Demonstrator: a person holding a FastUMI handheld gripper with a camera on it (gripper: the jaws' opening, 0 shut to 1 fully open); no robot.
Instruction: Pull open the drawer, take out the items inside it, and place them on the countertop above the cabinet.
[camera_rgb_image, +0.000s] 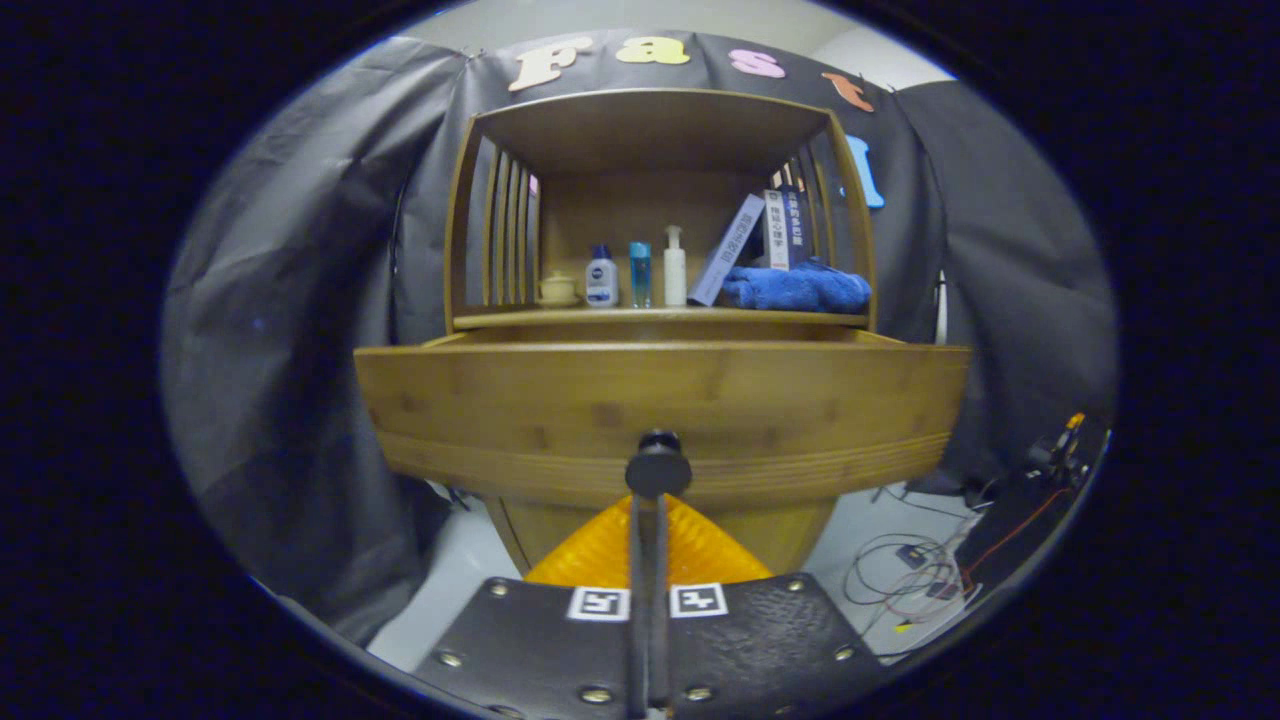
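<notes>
The bamboo cabinet's drawer (500, 410) stands pulled out toward me, and its front panel hides whatever lies inside. A dark round knob (657, 465) sits at the middle of the panel's lower edge. My gripper (650, 500) is shut on that knob, with the two fingers pressed close together right under it. Above the drawer runs the cabinet's countertop (500, 319), the floor of an open wooden cubby.
On the countertop stand a small cup (557, 288), three bottles (640, 274), leaning books (760, 240) and a folded blue towel (795, 288). Slatted side walls close the cubby. Loose cables (915, 570) and gear lie on the floor to the right.
</notes>
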